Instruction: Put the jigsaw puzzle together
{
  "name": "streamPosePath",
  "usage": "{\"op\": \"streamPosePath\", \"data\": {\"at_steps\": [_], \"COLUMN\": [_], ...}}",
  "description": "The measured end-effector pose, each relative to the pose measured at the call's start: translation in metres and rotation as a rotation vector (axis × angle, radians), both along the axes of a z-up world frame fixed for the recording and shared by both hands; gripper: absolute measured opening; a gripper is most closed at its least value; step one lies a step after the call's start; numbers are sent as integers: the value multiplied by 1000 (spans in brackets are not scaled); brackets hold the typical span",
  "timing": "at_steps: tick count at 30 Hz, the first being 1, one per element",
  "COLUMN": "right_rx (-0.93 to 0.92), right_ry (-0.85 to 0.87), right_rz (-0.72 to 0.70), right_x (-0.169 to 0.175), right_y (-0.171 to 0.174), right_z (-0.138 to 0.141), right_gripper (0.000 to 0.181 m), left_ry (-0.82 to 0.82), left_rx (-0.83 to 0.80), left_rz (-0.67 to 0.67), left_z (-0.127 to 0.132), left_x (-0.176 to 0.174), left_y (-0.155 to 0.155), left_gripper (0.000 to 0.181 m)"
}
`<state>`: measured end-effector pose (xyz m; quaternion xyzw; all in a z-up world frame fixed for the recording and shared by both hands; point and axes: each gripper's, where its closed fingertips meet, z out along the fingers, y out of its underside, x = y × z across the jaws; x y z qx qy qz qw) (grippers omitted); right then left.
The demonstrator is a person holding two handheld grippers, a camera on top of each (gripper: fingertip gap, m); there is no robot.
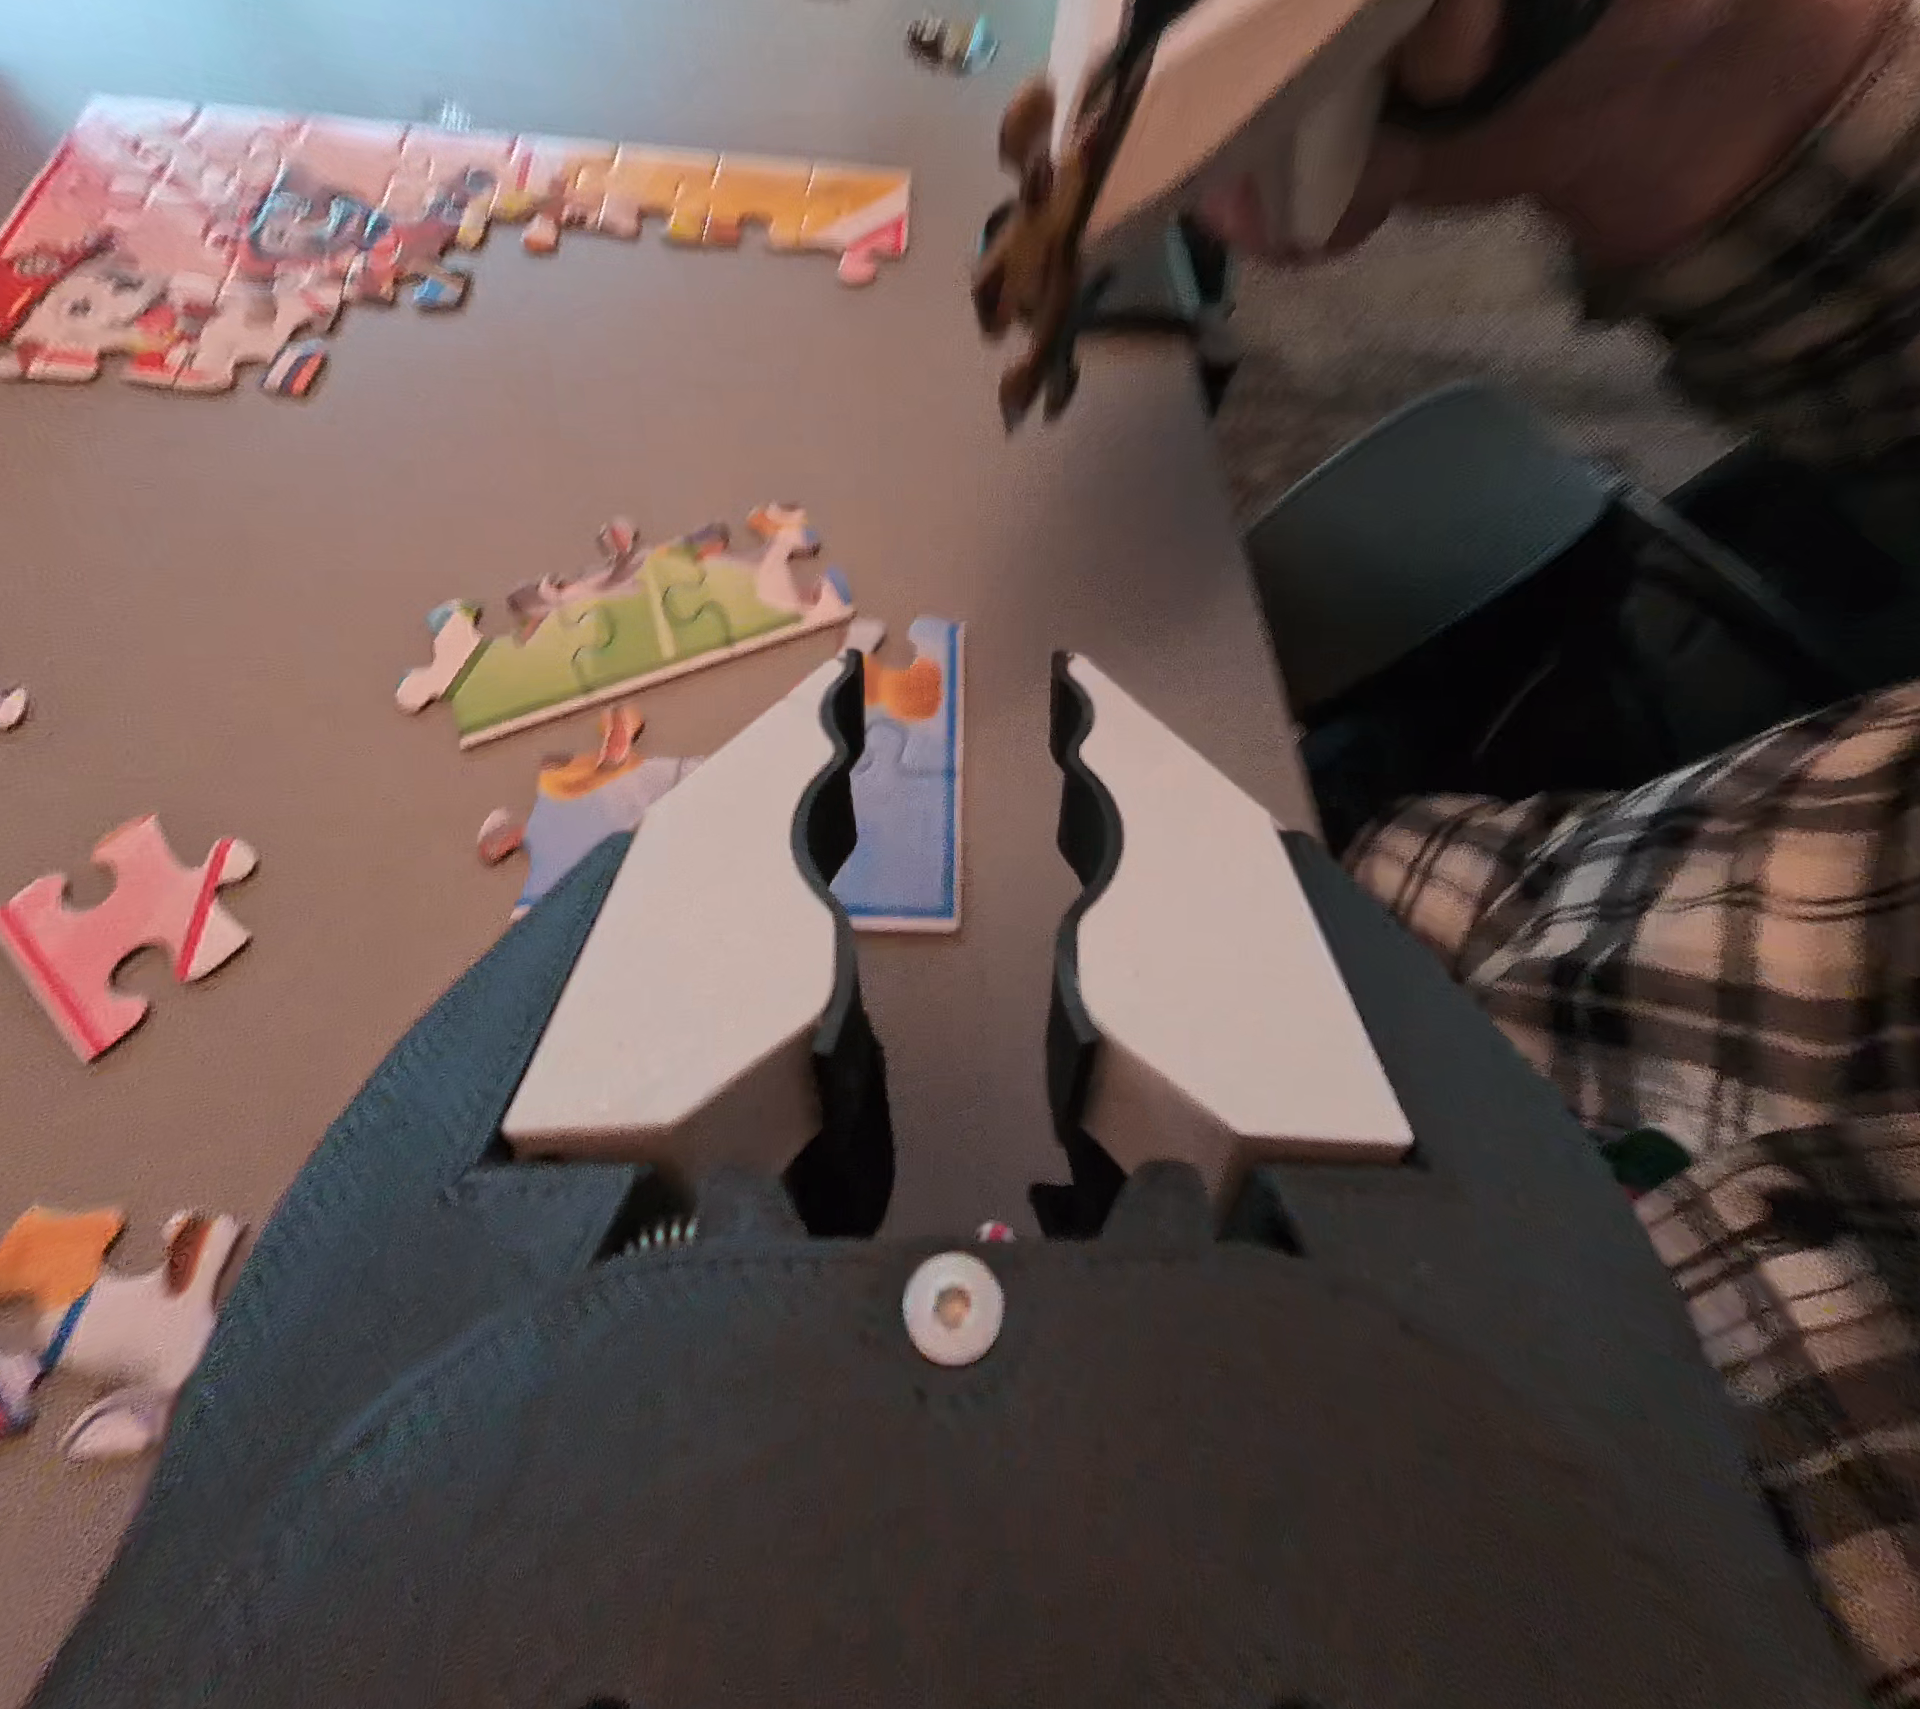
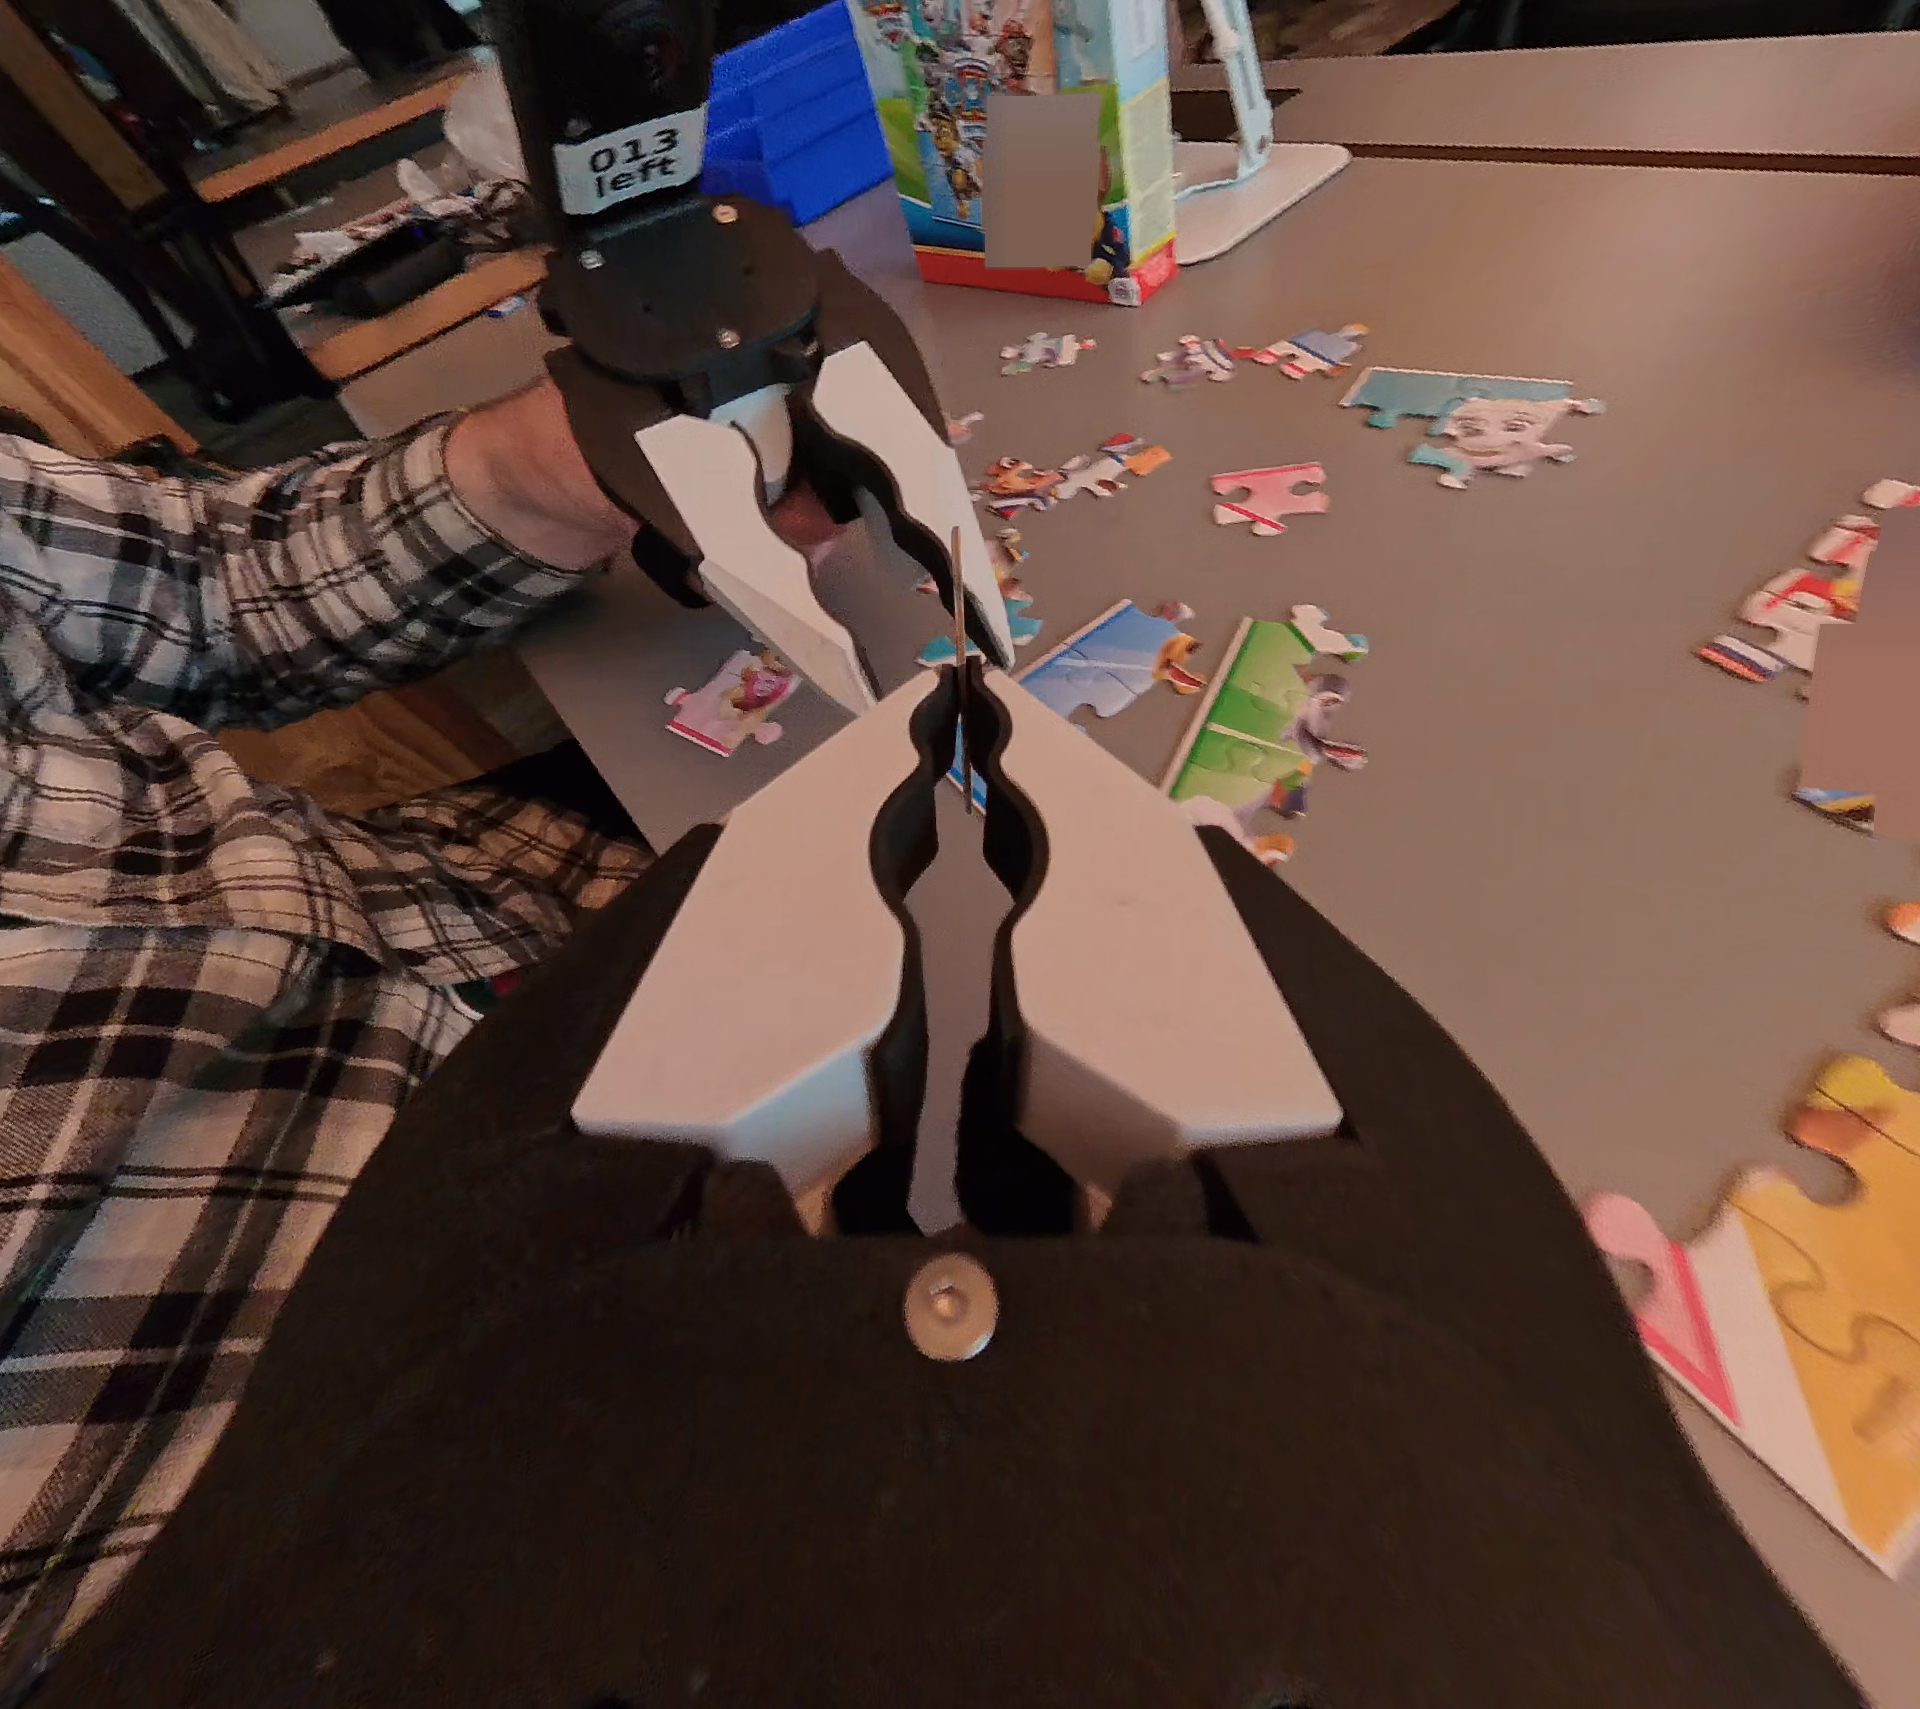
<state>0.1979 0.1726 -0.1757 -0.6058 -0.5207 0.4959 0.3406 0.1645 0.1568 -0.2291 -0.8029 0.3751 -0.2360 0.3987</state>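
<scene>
My right gripper has its jaws clamped on a thin cardboard jigsaw piece, held edge-on and upright above the near edge of the grey counter; in the left wrist view the same piece shows brown and knobbed. My left gripper hangs over the counter with jaws apart, nothing between them. Just below it lies a blue joined puzzle section with an orange figure, with a green joined strip just beside it on the left. The large assembled red and yellow puzzle block sits at the far left. A loose pink piece with a red stripe lies near left, well apart from the rest. The tall colourful puzzle box stands upright at the far side, with scattered loose pieces near it. A plaid sleeve holds the left gripper.
</scene>
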Motion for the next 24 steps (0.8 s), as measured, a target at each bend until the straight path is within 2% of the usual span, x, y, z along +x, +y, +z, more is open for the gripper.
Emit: {"op": "streamPosePath", "data": {"at_steps": [3,6,10,17,24], "right_rx": [18,-36,-140,-219,-239], "right_ry": [-73,-95,-112,-167,-213], "right_rz": [-53,-94,-117,-121,-105], "right_x": [11,19,25,29,31], "right_y": [15,28,43,74,95], "right_z": [-12,-21,-32,-38,-38], "right_gripper": [0,0,0,0,0], "left_ry": [176,252,247,284,339], "left_rx": [-25,-59,-73,-130,-164], "left_rz": [22,21,19,-4,22], "left_z": [-30,-47,-47,-47,-48], "left_x": [-12,-16,-21,-41,-70], "left_y": [3,3,4,-1,-4], "left_gripper": [39,35,22,9,8]}}
